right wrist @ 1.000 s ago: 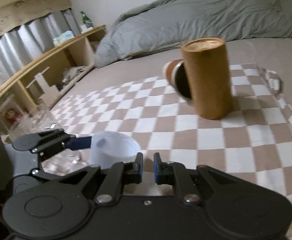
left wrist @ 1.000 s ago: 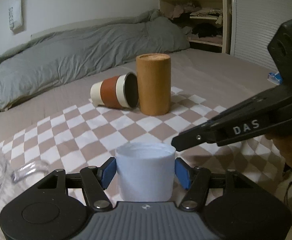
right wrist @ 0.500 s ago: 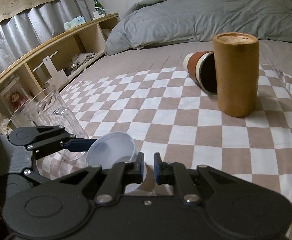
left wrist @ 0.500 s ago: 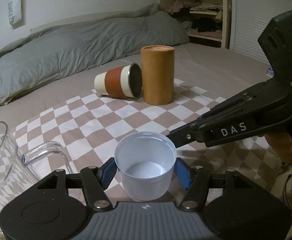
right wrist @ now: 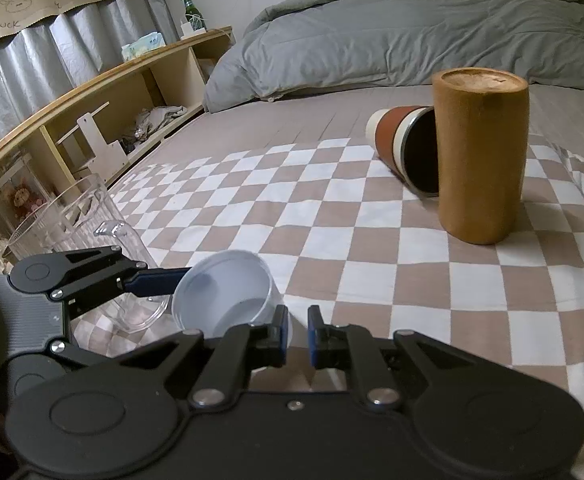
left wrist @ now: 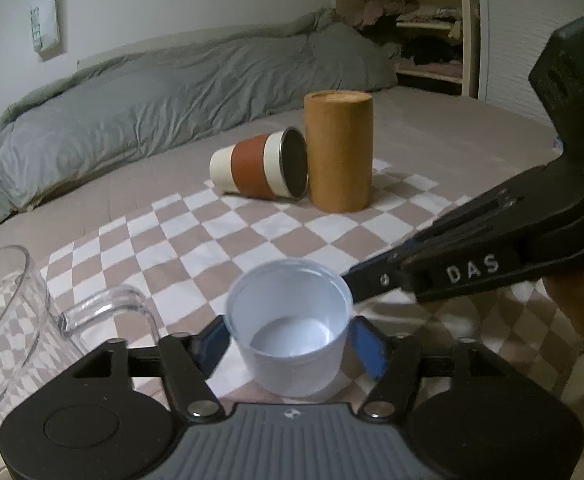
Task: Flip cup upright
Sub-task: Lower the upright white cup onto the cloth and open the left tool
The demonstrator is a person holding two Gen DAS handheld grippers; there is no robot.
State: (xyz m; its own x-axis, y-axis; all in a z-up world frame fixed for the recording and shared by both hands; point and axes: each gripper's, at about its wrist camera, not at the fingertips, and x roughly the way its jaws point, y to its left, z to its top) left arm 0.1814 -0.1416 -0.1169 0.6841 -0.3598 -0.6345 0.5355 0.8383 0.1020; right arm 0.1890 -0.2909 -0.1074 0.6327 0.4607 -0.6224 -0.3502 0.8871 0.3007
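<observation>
A white plastic cup (left wrist: 290, 326) stands mouth-up between the blue pads of my left gripper (left wrist: 288, 342), which is shut on its sides just above the checkered cloth (left wrist: 220, 248). In the right wrist view the same cup (right wrist: 224, 296) sits just left of my right gripper (right wrist: 296, 334). The right gripper is shut and empty, and its fingers (left wrist: 376, 280) reach in from the right beside the cup rim. A cream and red-brown cup (left wrist: 262, 166) lies on its side at the far end of the cloth.
A tall tan cylinder (left wrist: 338, 156) stands upright against the lying cup's mouth. A clear glass pitcher (left wrist: 8, 336) stands at the near left, close to the left gripper. A grey duvet (left wrist: 152, 92) lies across the bed behind. A wooden shelf (right wrist: 92, 120) runs along the left.
The white cup has been tipped from side-on to mouth-up in the left gripper and lowered toward the cloth. The right gripper stayed shut beside it.
</observation>
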